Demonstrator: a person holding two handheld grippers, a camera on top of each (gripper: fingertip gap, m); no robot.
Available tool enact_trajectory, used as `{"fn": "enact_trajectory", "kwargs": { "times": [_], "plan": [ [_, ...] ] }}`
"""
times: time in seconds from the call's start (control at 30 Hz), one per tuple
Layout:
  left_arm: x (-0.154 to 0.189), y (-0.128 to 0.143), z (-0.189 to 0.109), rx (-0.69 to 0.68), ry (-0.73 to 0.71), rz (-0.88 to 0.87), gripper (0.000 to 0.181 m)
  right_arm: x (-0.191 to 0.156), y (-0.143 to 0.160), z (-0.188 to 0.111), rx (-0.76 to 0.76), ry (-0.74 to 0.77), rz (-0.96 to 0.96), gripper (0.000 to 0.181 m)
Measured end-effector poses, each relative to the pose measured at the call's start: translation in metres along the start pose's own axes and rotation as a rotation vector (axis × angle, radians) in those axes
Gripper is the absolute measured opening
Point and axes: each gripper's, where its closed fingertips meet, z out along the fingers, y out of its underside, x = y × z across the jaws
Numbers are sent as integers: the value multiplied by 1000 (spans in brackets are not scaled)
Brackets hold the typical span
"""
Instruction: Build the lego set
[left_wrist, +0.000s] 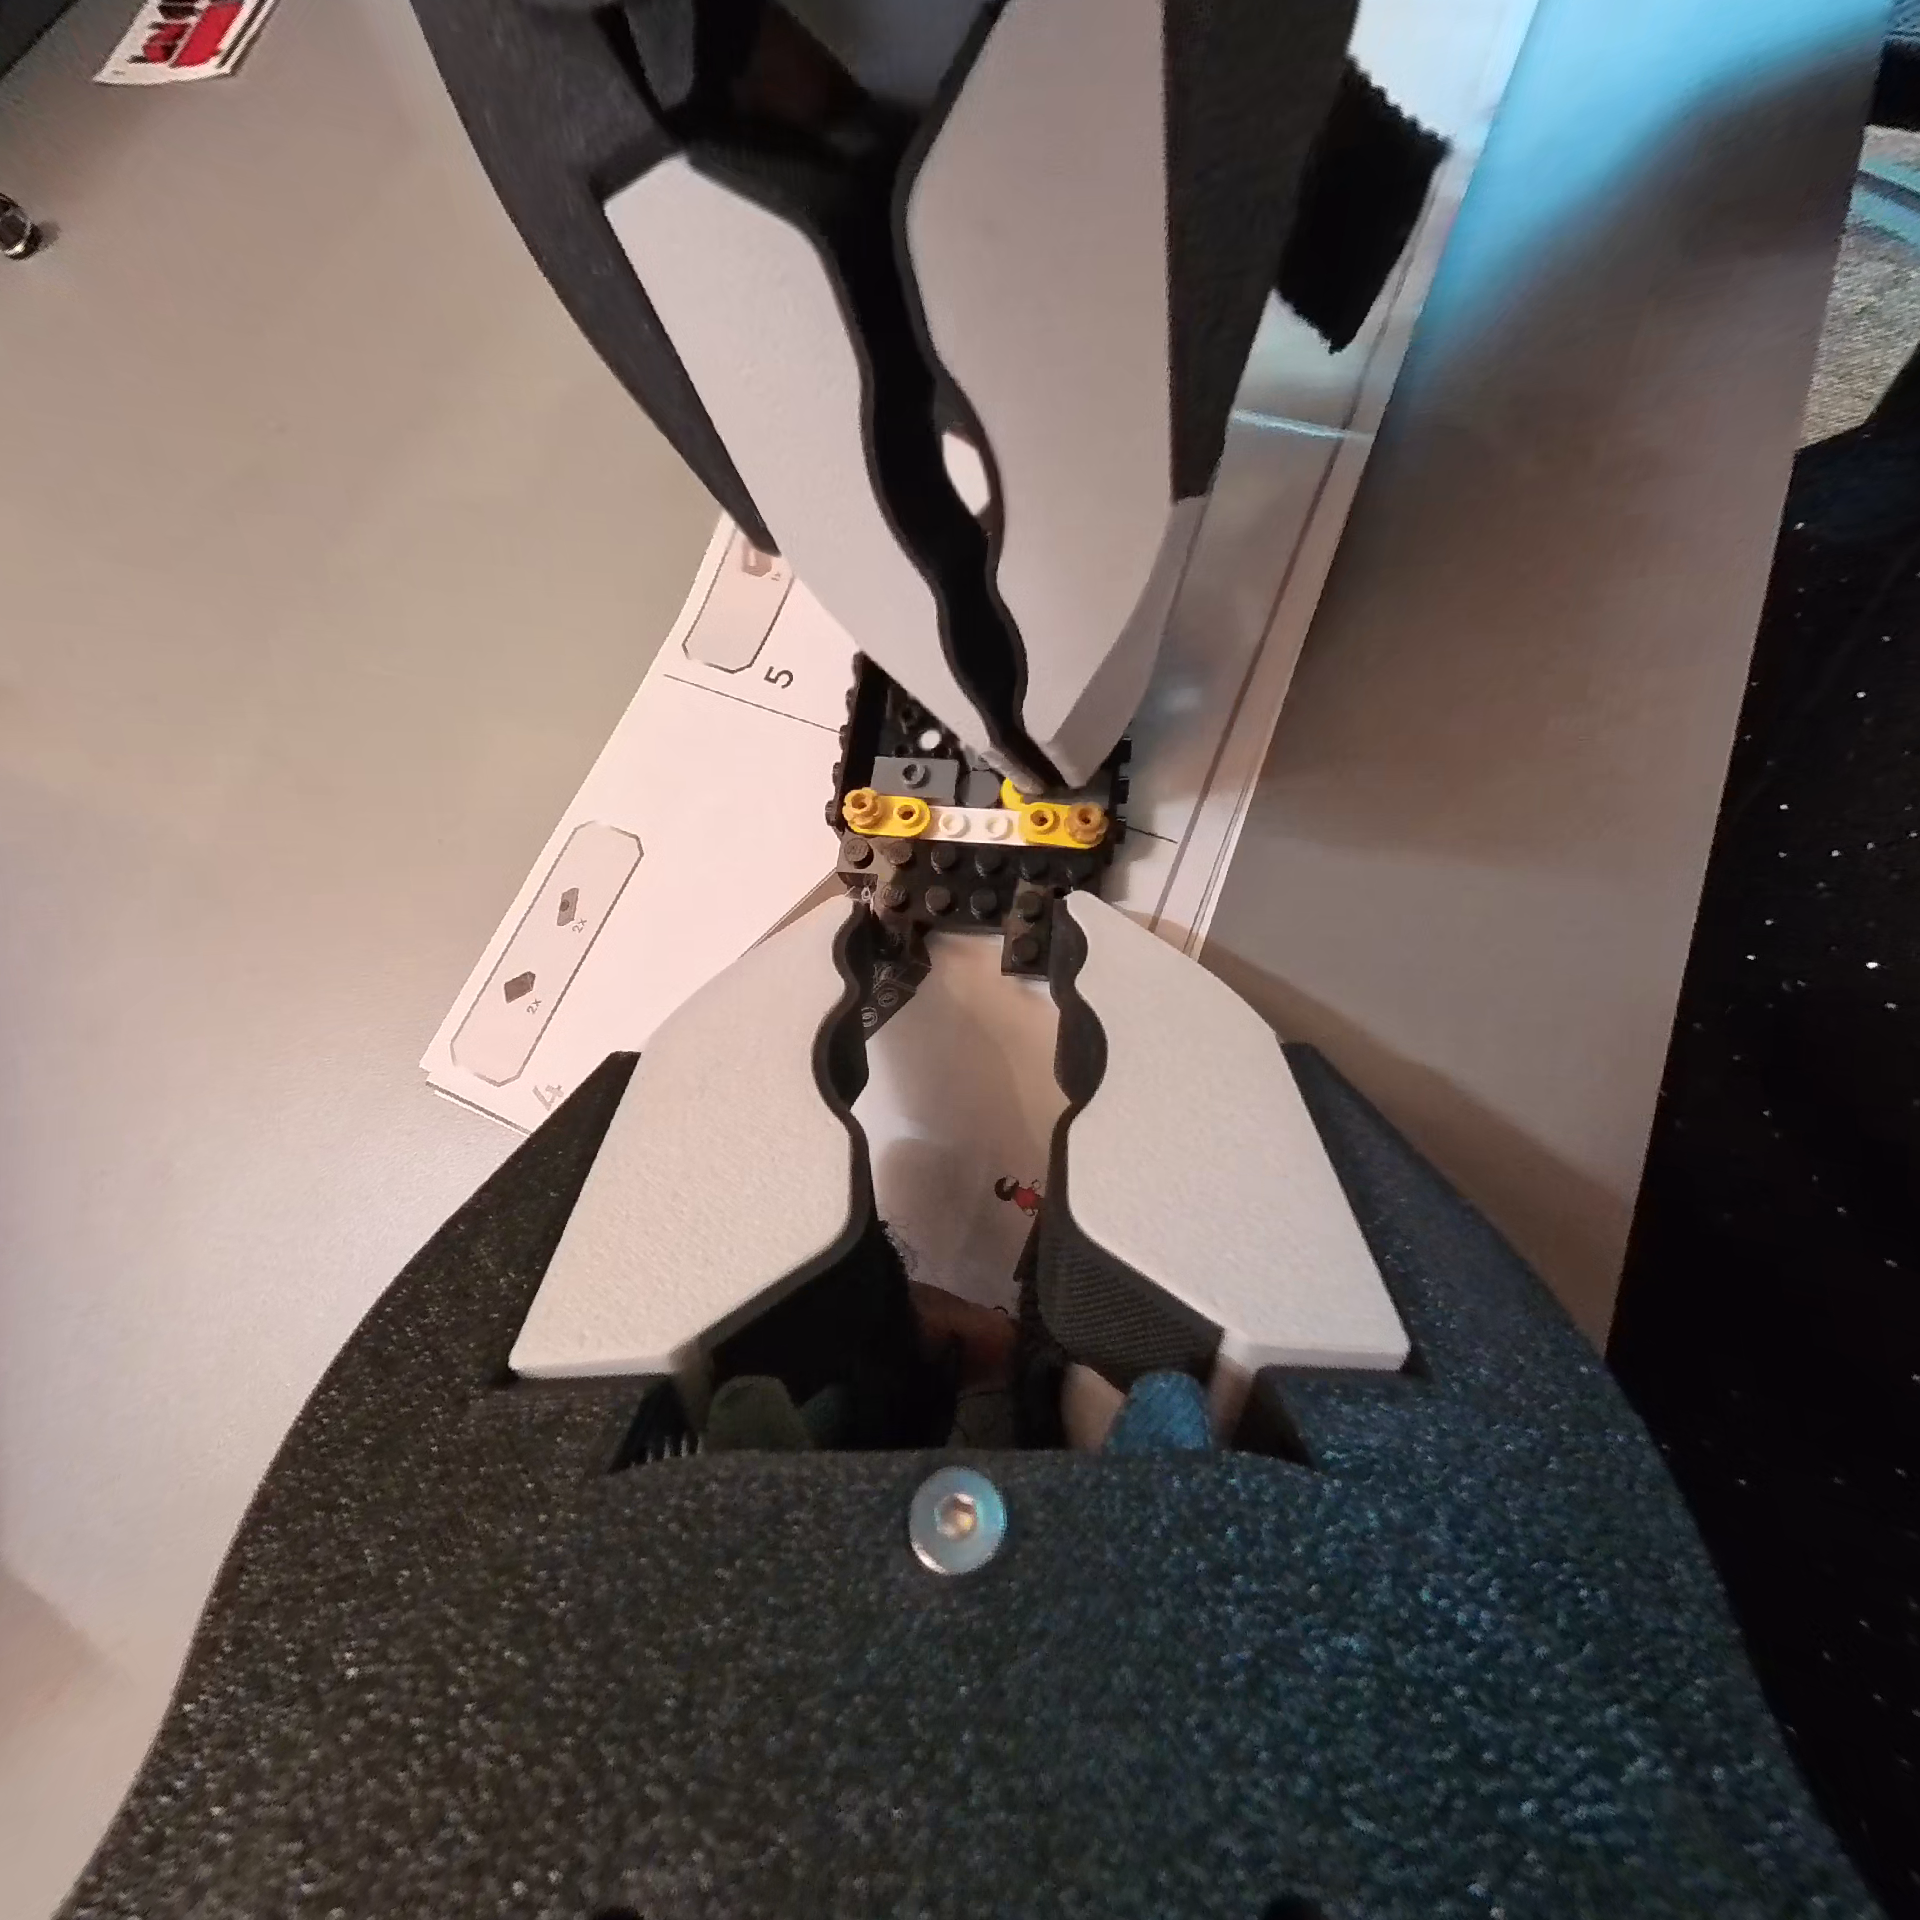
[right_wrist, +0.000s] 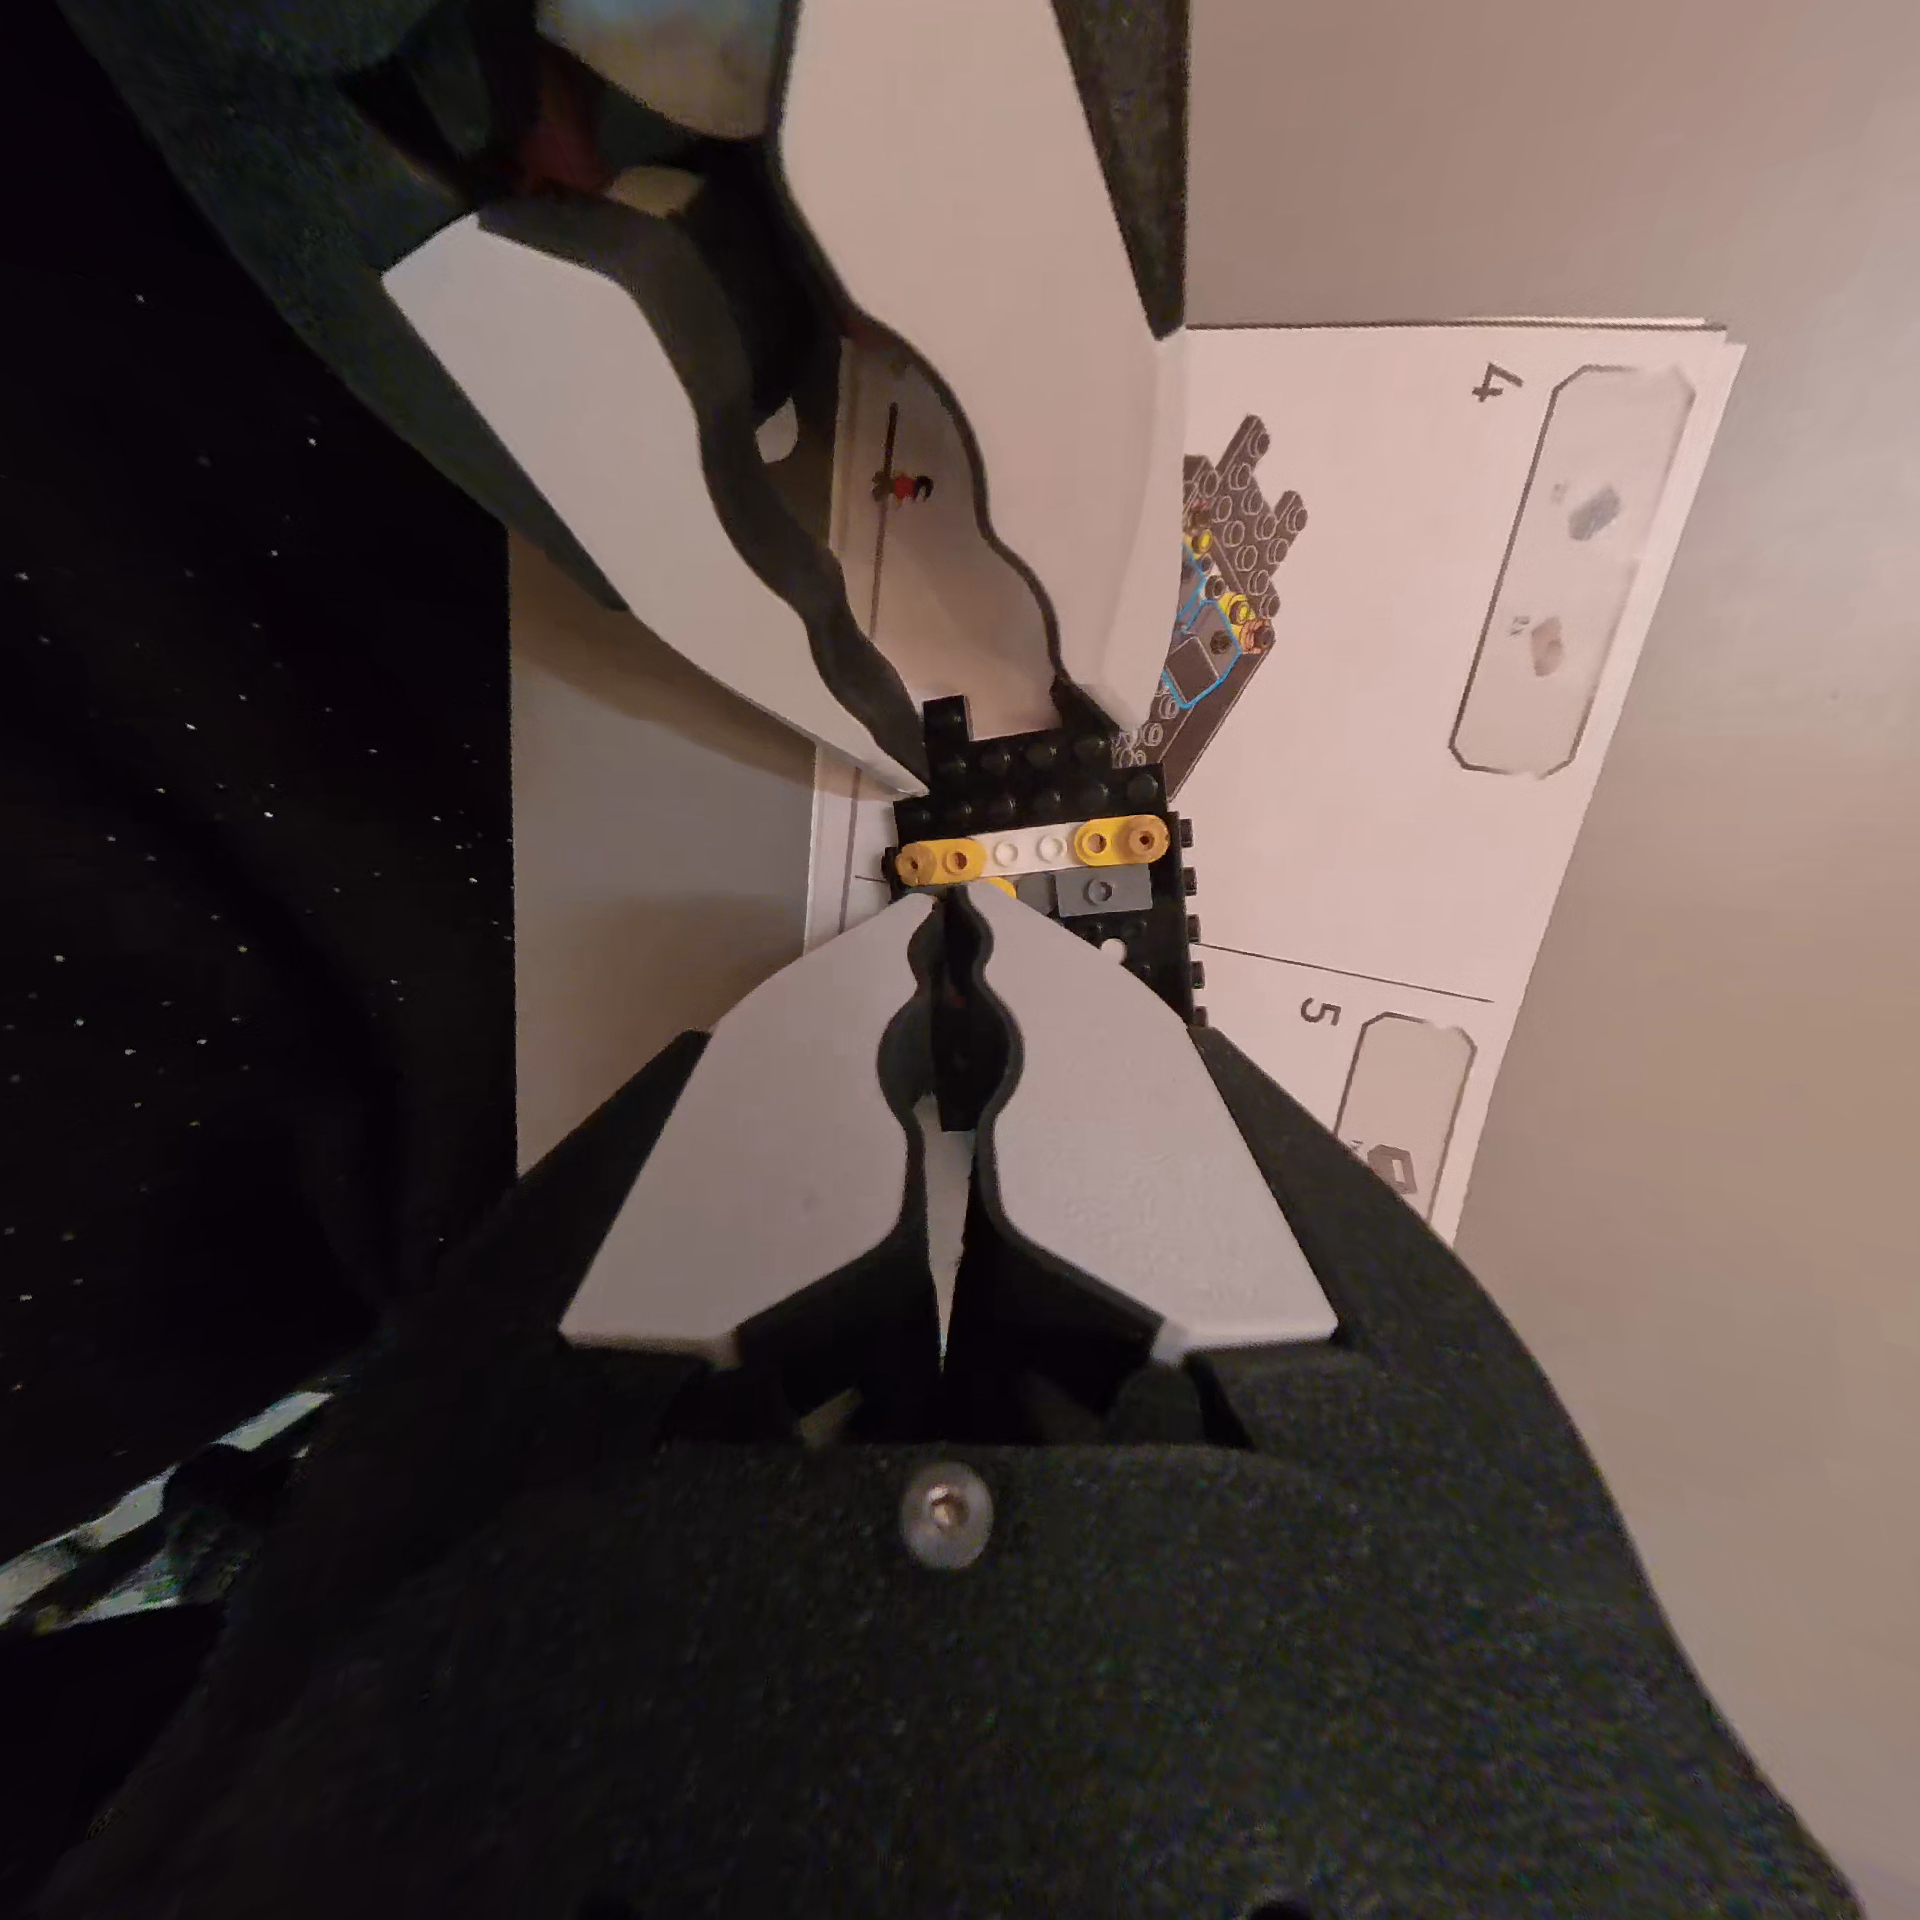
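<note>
A black lego build (left_wrist: 966, 868) lies on an open instruction booklet (left_wrist: 623, 883). Across it runs a row of a white plate (left_wrist: 977, 826) between two yellow pieces (left_wrist: 883, 816). Behind that sits a grey tile (left_wrist: 914, 771). My left gripper (left_wrist: 971, 914) is shut on the build's near end. My right gripper (left_wrist: 1029, 774) comes down from above, shut, with its tips on a small yellow piece (left_wrist: 1010, 795). In the right wrist view my right gripper (right_wrist: 951, 904) is shut beside that yellow piece (right_wrist: 1000, 888). The left gripper (right_wrist: 997, 743) clamps the build (right_wrist: 1039, 774) at the far end.
The booklet (right_wrist: 1351, 831) lies on a grey table (left_wrist: 260, 520) close to the table's edge. Dark speckled carpet (left_wrist: 1818, 935) lies beyond that edge. A sticker sheet (left_wrist: 187, 31) lies at the far left corner.
</note>
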Motion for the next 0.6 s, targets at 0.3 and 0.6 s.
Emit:
{"fn": "enact_trajectory", "kwargs": {
  "times": [0.3, 0.6],
  "plan": [
    [0, 0, 0, 0, 1, -3, 33, -2, -2, 2, -22, -101, 22, 0],
    [0, 0, 0, -1, 2, -3, 33, 1, -10, -17, 229, 75, -99, 0]
  ]
}}
